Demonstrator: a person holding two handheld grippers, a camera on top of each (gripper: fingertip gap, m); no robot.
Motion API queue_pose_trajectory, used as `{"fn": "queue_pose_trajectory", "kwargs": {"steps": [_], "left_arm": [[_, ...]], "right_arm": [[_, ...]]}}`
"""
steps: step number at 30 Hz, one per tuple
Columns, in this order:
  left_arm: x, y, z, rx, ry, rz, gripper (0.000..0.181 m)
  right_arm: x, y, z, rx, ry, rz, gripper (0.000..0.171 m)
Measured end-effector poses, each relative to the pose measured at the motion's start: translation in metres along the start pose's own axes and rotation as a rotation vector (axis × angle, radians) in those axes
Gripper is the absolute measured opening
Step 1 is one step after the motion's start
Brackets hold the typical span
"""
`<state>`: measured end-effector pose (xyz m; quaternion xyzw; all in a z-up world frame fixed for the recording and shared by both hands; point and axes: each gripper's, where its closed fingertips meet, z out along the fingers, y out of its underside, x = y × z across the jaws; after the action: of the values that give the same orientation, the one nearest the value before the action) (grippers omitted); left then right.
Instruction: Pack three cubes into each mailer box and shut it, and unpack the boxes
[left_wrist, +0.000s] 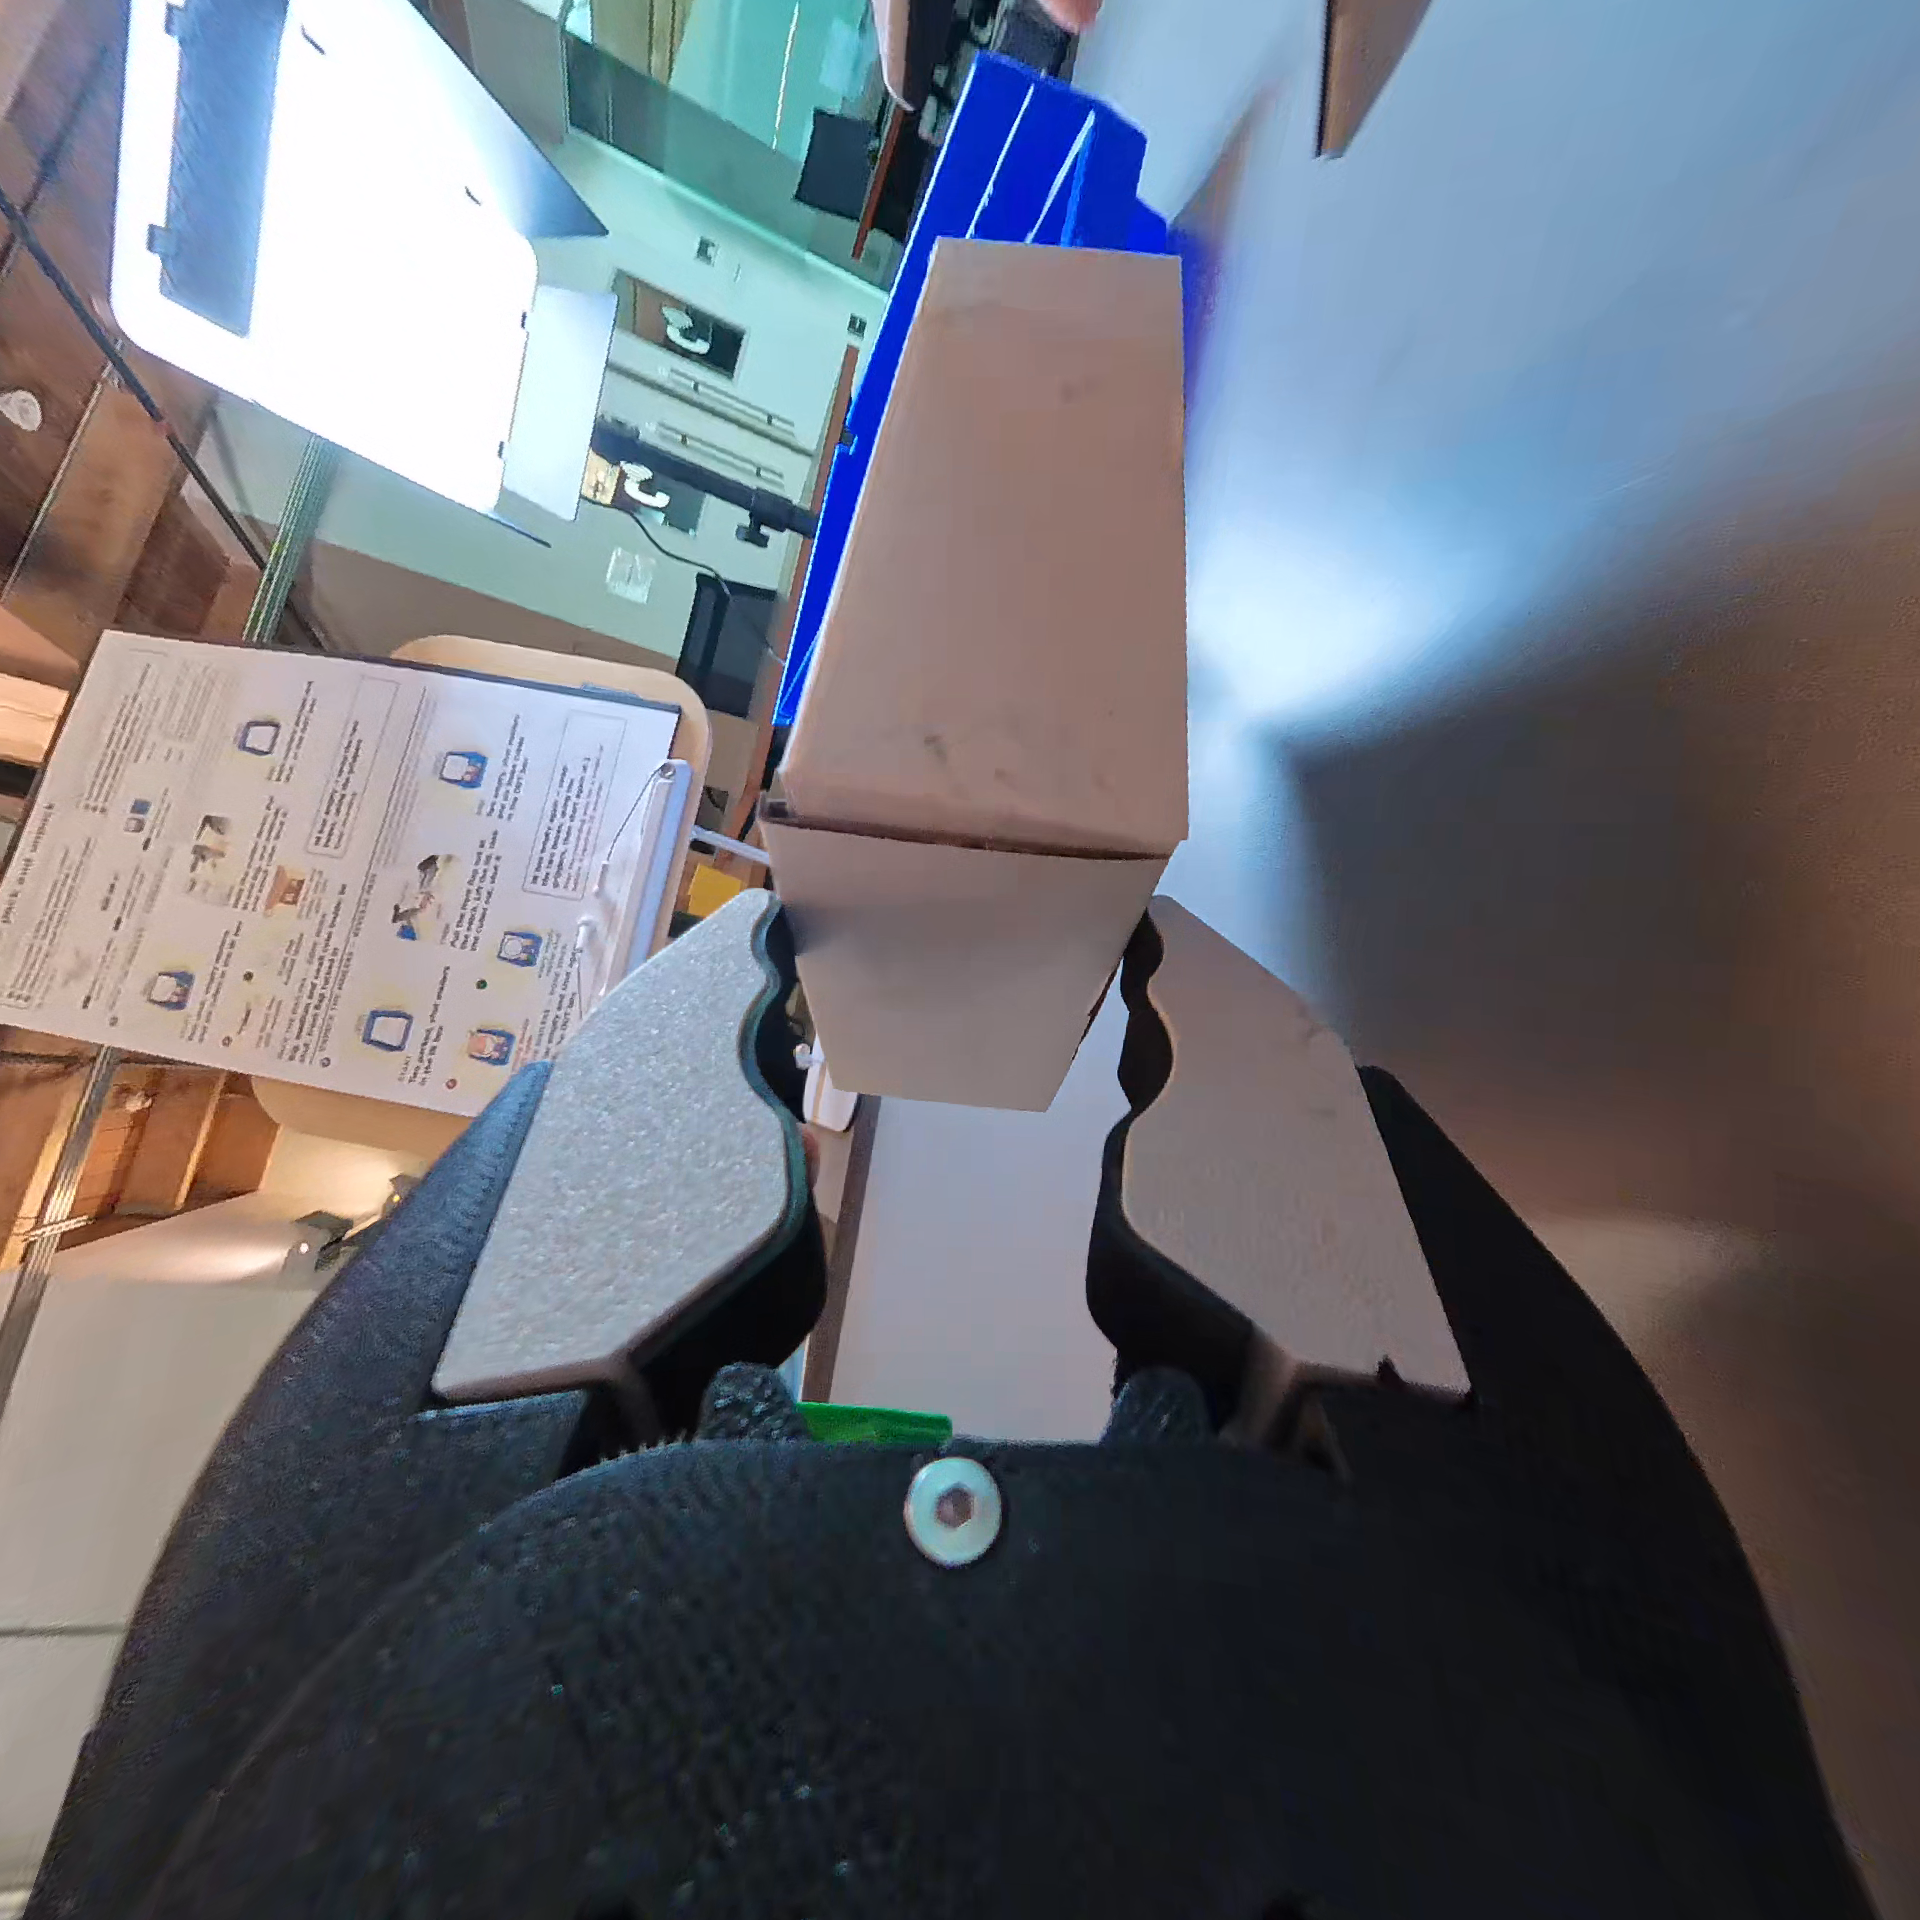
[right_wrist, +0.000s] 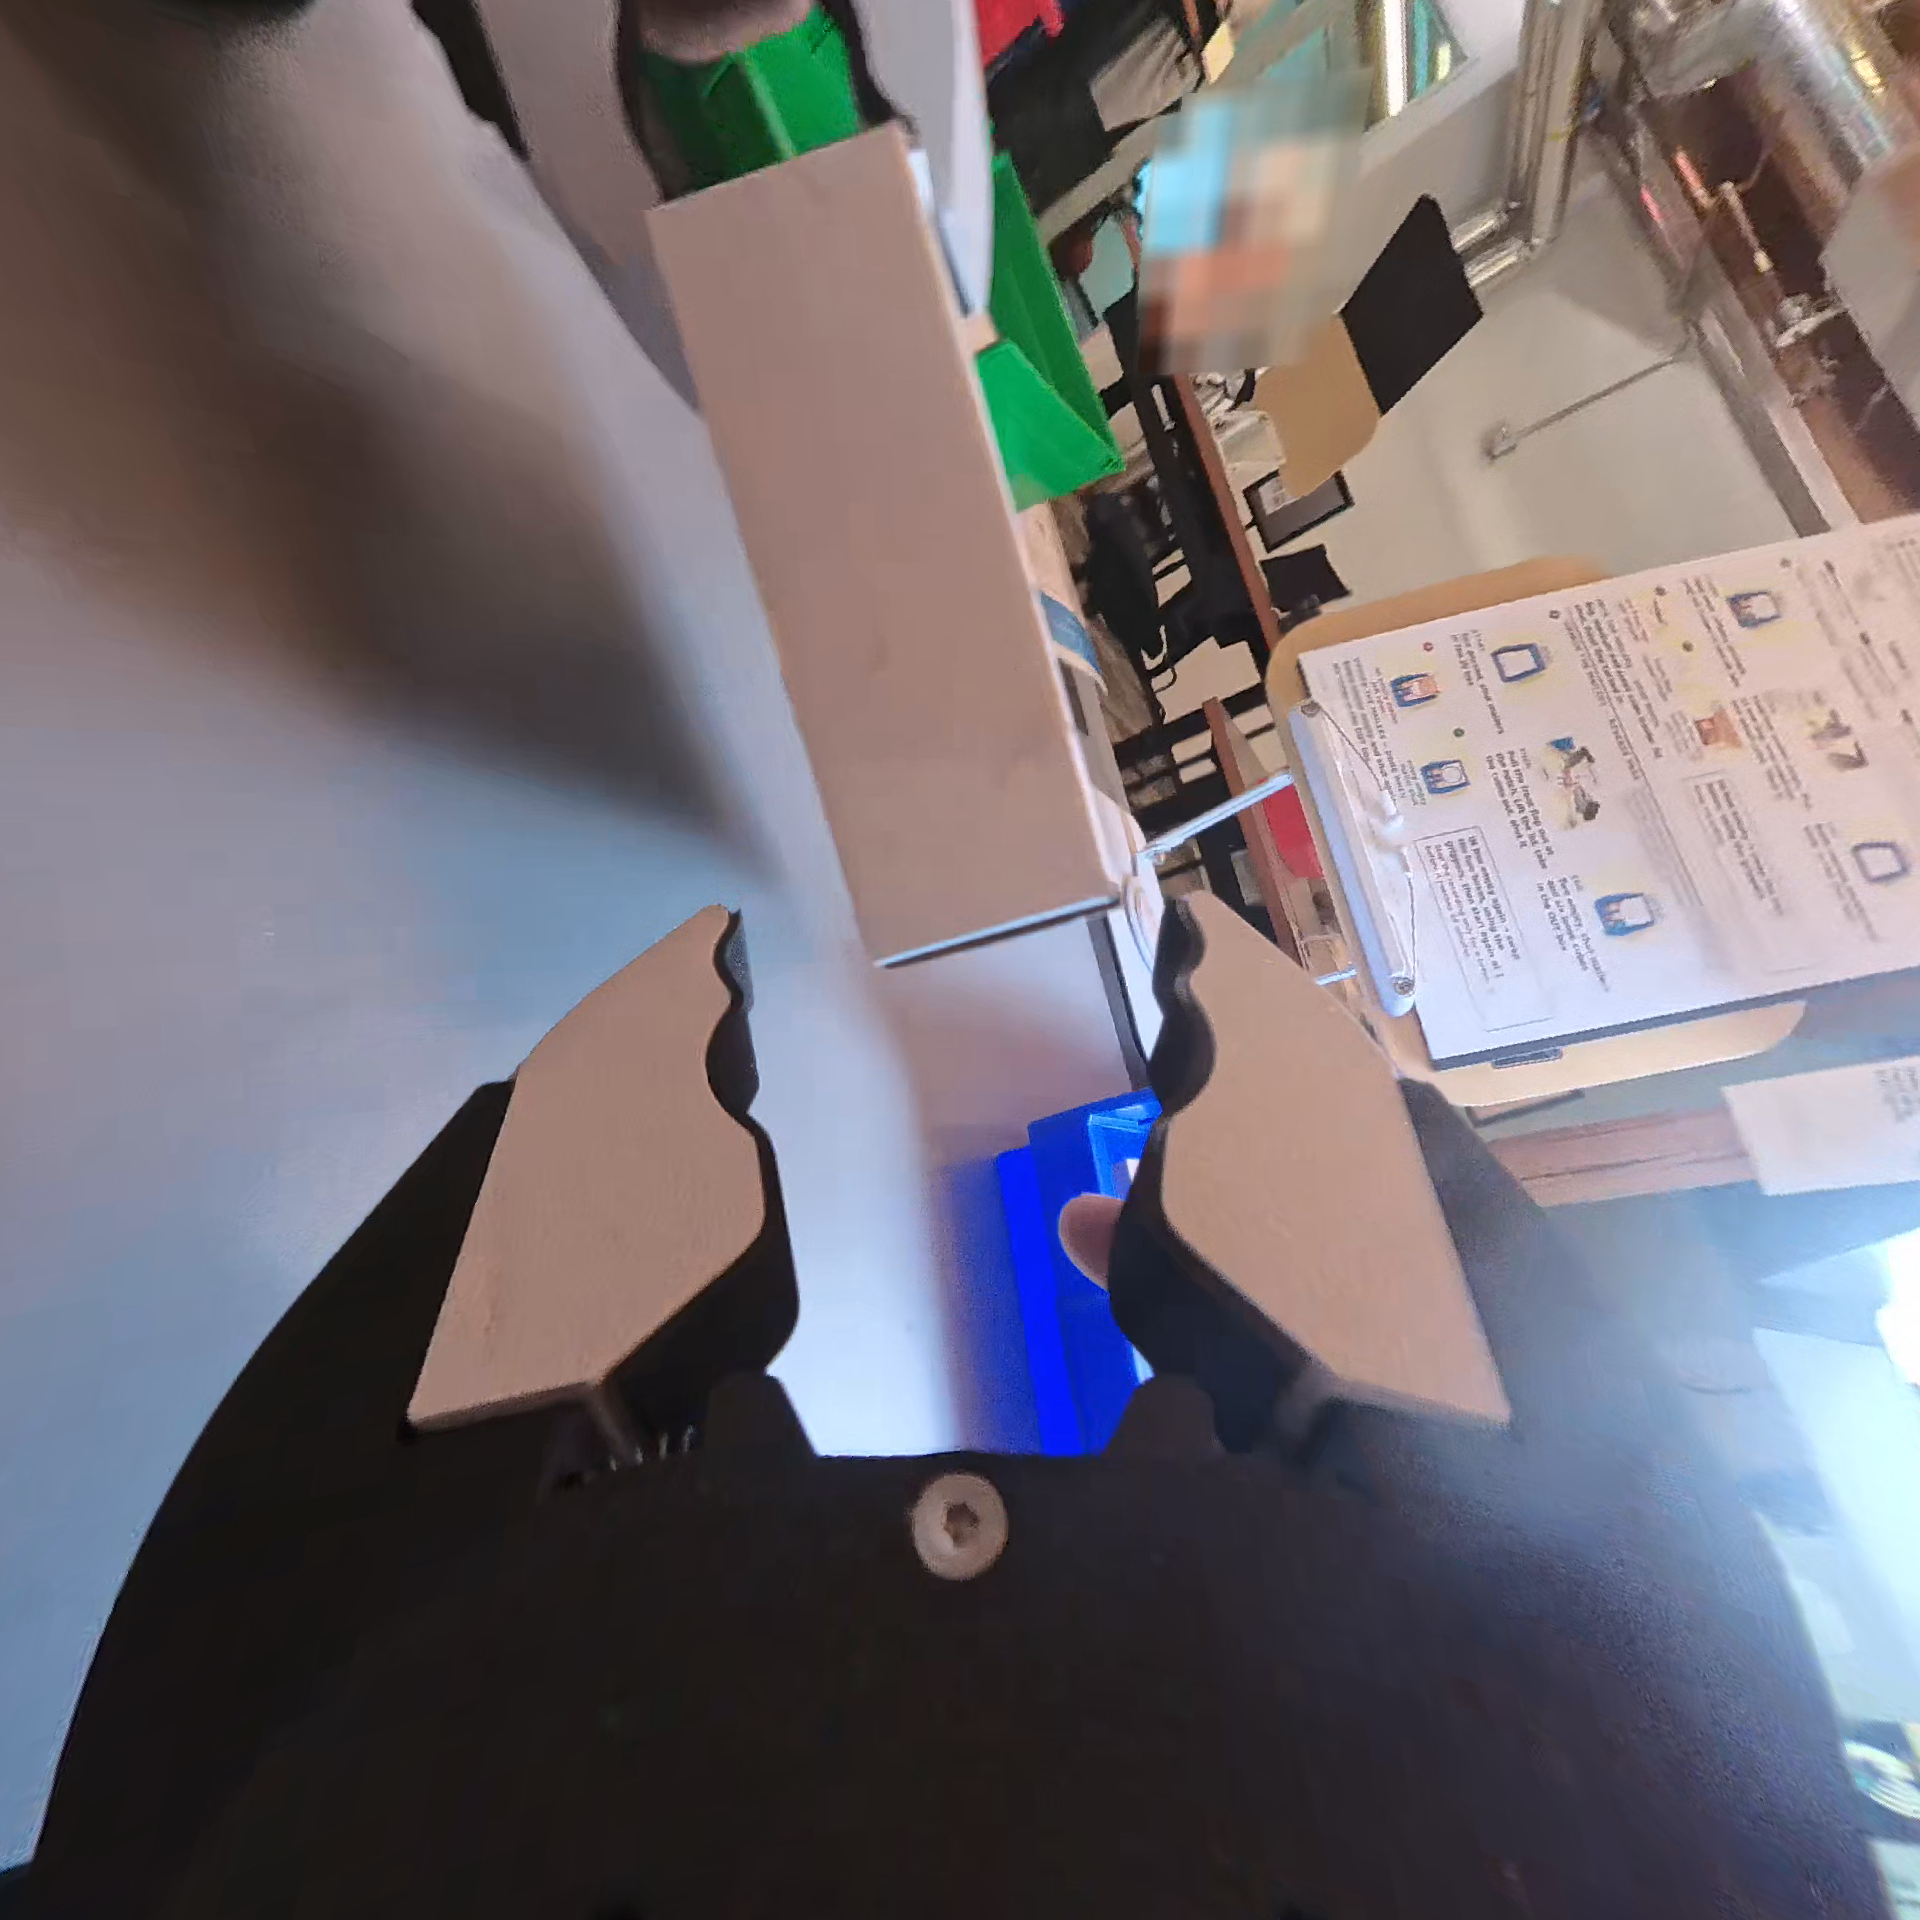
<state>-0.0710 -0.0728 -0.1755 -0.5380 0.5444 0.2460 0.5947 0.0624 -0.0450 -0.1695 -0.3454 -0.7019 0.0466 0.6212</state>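
A shut white mailer box (left_wrist: 997, 582) is held above the white table (left_wrist: 1507, 436); both views are rolled sideways. My left gripper (left_wrist: 958, 920) is closed on the near end of the box, with a fingertip (left_wrist: 764, 935) against each side. In the right wrist view the same box (right_wrist: 883, 582) runs away from my right gripper (right_wrist: 956, 920), which is open, with the box's near end just ahead of its fingertips and not touching them. The left gripper shows dark at the box's far end (right_wrist: 665, 94). No cubes are visible.
A blue bin (left_wrist: 997, 229) stands behind the box and shows under the right gripper (right_wrist: 1060, 1278). A green bin (right_wrist: 1039, 405) lies beside the box. An instruction sheet on a stand (left_wrist: 343, 862) is behind the table edge (right_wrist: 1610, 790).
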Motion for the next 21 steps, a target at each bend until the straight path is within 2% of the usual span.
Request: {"fn": "queue_pose_trajectory", "kwargs": {"steps": [1,7,9,11,14,16,19,21], "left_arm": [[-0.002,0.0,0.002,-0.013,-0.001,0.003,0.061],[-0.006,-0.022,0.029,-0.021,0.008,0.043,0.061],[-0.01,-0.031,0.033,0.002,-0.005,0.059,0.061],[-0.015,-0.031,0.035,0.019,-0.022,0.039,0.061],[-0.02,-0.022,0.032,0.02,-0.002,-0.16,0.065],[-0.029,-0.015,0.025,0.029,0.017,-0.335,0.066],[-0.039,-0.004,0.012,0.033,0.037,-0.547,0.063],[-0.041,0.0,0.005,0.044,0.035,-0.621,0.061]], "right_arm": [[-0.002,-0.002,0.003,-0.034,0.001,-0.03,0.075],[0.008,-0.014,0.036,-0.202,0.101,-0.256,0.067],[0.015,-0.004,0.047,-0.296,0.123,-0.311,0.059],[0.022,0.0,0.052,-0.31,0.123,-0.299,0.059],[0.029,0.007,0.051,-0.341,0.085,-0.277,0.06],[0.05,0.02,0.045,-0.376,0.113,-0.271,0.059],[0.106,0.047,0.029,-0.439,0.205,-0.22,0.06],[0.148,0.074,0.021,-0.511,0.26,-0.214,0.059]]}}
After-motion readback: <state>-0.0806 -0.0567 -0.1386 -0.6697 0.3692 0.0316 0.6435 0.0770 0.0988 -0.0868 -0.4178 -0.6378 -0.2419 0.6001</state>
